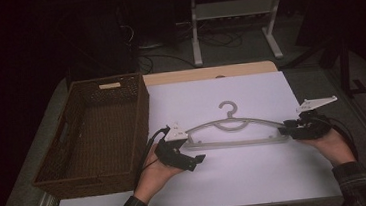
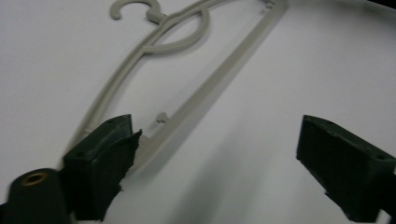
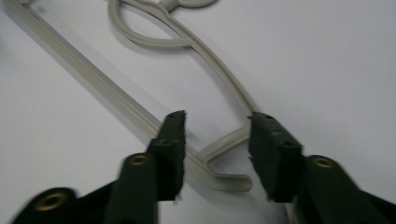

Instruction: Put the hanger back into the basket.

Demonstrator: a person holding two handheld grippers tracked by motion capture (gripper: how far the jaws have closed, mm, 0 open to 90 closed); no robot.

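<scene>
Hanger (image 1: 233,126), pale grey plastic, hook away, lies flat on white sheet (image 1: 257,176)

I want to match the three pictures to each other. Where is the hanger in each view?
High view: the hanger lies flat at the middle of the white sheet, between both grippers.
Left gripper view: upper left, running down to the left jaw.
Right gripper view: from the top down to between the jaws.
Shared landmark: the loop under its hook.
</scene>
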